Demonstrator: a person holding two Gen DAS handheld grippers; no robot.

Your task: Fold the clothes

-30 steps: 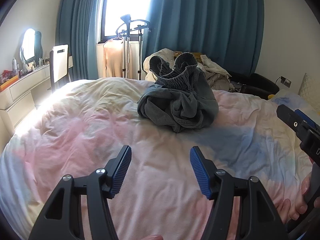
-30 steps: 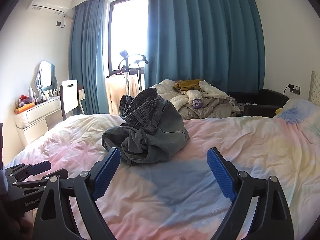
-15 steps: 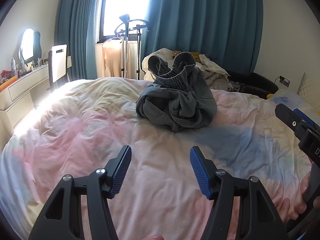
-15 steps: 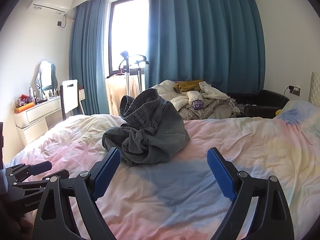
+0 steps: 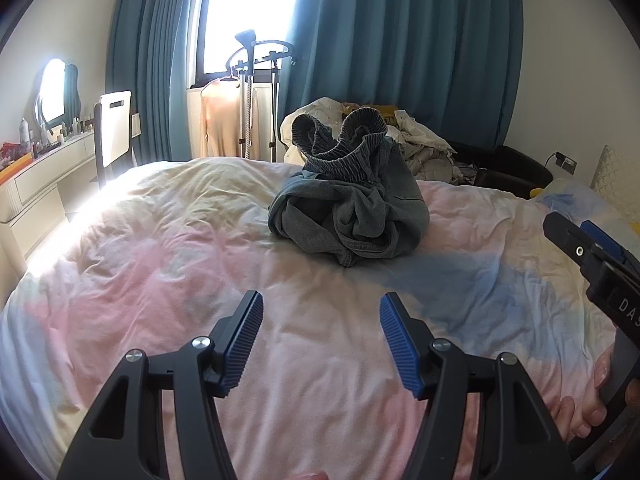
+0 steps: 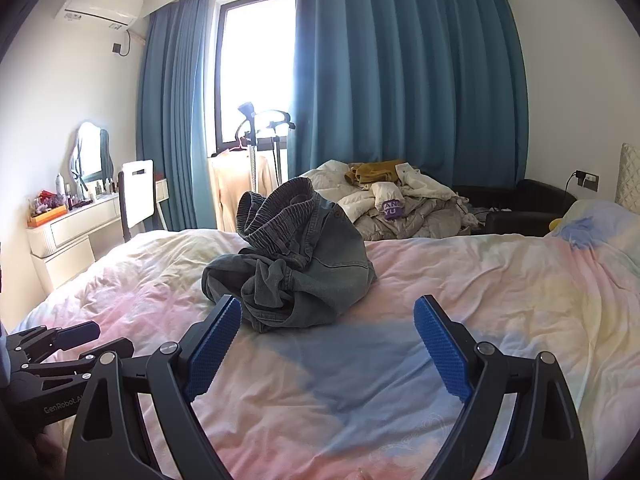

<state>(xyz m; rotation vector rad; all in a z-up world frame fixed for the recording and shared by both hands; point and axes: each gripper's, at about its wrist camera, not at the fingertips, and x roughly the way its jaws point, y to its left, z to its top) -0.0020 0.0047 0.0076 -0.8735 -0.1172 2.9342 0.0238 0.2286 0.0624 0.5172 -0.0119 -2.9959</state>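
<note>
A crumpled pair of grey-blue jeans (image 5: 352, 204) lies in a heap on the bed, its elastic waistband sticking up; it also shows in the right wrist view (image 6: 296, 264). My left gripper (image 5: 320, 340) is open and empty, held above the bedcover short of the jeans. My right gripper (image 6: 328, 344) is open and empty, also short of the jeans, to the right of the left one. The right gripper shows at the right edge of the left wrist view (image 5: 592, 256). The left gripper shows at the lower left of the right wrist view (image 6: 60, 344).
The bed has a pink, blue and yellow cover (image 6: 440, 320). A pile of other clothes (image 6: 396, 204) lies beyond the bed's far edge. A garment steamer stand (image 5: 252, 92), a chair (image 5: 114, 128) and a dresser (image 5: 40, 176) stand at the left.
Both grippers have drifted slightly toward the jeans, so the heap looks a little nearer. Both stay open and the jeans have not moved.
</note>
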